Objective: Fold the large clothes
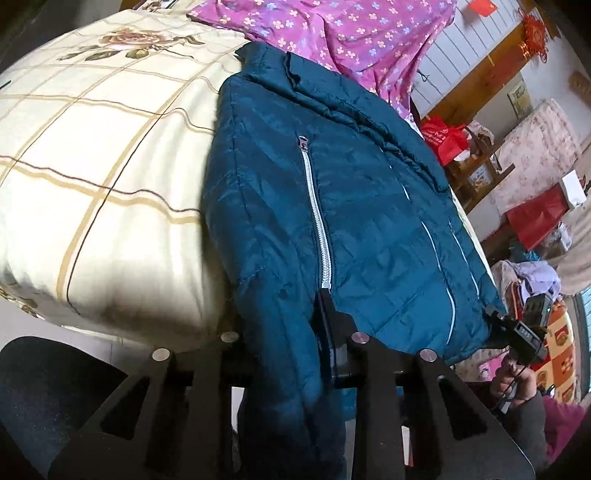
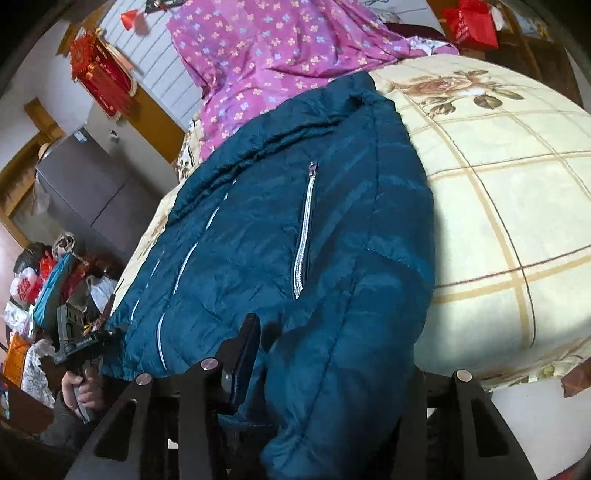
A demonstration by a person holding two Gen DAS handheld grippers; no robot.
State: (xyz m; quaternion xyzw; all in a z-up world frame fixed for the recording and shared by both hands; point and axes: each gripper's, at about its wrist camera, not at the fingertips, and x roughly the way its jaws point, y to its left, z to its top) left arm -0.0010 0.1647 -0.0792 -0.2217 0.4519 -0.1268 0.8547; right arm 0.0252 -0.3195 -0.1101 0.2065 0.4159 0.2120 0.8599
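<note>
1. Where the bed (image 1: 92, 155) ends at its near edge, a teal quilted puffer jacket (image 1: 362, 206) of shiny, crinkled nylon lies spread on the cream bedcover checked with tan and brown lines and printed with roses (image 2: 498, 206).
2. Its collar points toward the far side, touching a rumpled purple cloth dotted with small flowers (image 1: 351, 33).
3. Its hem and one padded sleeve spill over the near edge of the bed.
4. A silver-toothed pocket zip (image 1: 317, 218) runs in a straight, slightly slanted line down the chest; thin pale piping curves beside it.
5. The left gripper (image 1: 280, 354), black with angular struts and round metal pins, has the hanging sleeve between its fingers; one finger (image 1: 328, 332) presses flat against the puffy fabric, the other is hidden behind it, so the jaws look clamped on the jacket.
6. The right gripper (image 2: 332, 369) likewise pinches a thick, rounded fold of the jacket at the near edge, one black finger (image 2: 243, 354) showing and the other covered by fabric.
7. A hand (image 2: 79, 391) on the left gripper's handle shows at the lower left of the right wrist view.
</note>
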